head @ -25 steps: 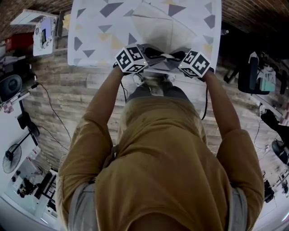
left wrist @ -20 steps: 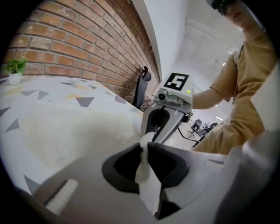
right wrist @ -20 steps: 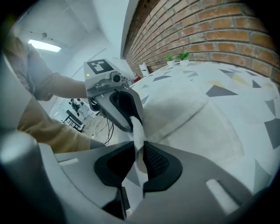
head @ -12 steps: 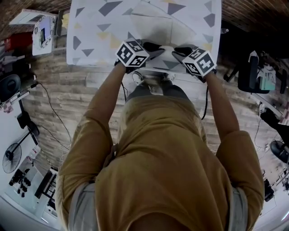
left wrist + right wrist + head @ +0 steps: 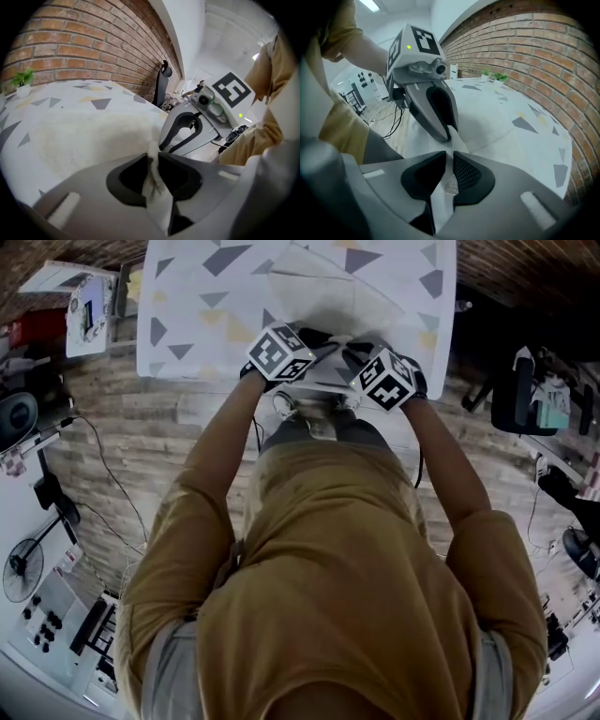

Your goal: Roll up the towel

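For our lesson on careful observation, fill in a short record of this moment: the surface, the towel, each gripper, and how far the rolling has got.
Surface: table under a white cover printed with grey and yellow triangles
Towel: white towel, lying mostly flat on the table
Left gripper: shut on the near edge of the towel
Right gripper: shut on the same edge, close beside the left one
Progress: near edge pinched and lifted; most of the towel lies unrolled
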`<control>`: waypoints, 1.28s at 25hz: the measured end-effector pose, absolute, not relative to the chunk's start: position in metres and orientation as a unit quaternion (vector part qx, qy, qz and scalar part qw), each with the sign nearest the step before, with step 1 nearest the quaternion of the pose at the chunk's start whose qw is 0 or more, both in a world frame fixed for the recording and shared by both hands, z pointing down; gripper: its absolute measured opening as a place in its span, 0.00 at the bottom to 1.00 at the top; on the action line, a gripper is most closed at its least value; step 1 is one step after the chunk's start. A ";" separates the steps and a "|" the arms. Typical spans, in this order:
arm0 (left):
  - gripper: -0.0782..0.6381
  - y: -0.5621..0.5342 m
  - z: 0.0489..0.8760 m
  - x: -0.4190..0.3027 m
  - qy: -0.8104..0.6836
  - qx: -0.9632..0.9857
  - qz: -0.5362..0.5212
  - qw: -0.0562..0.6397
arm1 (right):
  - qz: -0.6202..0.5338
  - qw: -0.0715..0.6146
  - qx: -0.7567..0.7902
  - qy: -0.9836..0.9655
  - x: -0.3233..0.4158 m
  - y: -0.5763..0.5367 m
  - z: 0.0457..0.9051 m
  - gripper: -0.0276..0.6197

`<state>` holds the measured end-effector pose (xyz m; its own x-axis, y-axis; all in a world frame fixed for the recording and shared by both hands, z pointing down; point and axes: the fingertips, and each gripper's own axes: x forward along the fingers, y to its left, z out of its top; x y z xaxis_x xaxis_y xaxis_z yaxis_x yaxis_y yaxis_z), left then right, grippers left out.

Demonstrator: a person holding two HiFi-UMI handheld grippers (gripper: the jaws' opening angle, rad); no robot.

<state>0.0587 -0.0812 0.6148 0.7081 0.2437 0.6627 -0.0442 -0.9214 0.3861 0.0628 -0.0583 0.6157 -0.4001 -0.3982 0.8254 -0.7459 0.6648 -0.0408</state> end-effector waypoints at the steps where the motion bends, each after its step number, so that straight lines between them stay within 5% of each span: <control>1: 0.26 -0.081 0.615 0.058 0.048 0.905 0.379 0.185 | 0.211 0.420 0.352 -0.809 0.062 -0.058 0.618 0.12; 10: 0.35 -0.096 0.577 0.042 -0.047 0.934 0.343 0.088 | 0.232 0.425 0.348 -0.802 0.062 -0.059 0.623 0.13; 16: 0.34 -0.046 0.589 0.046 0.075 0.924 0.373 -0.048 | 0.225 0.437 0.346 -0.799 0.063 -0.058 0.623 0.13; 32: 0.36 -0.046 0.610 0.046 0.106 0.907 0.400 -0.081 | 0.132 0.494 0.312 -0.801 0.065 -0.036 0.616 0.15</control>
<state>0.0459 -0.0458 0.6098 0.6568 0.1277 0.7432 0.2576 -0.9643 -0.0620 0.0647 -0.0363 0.6158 -0.3171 -0.3692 0.8736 -0.6294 0.7710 0.0973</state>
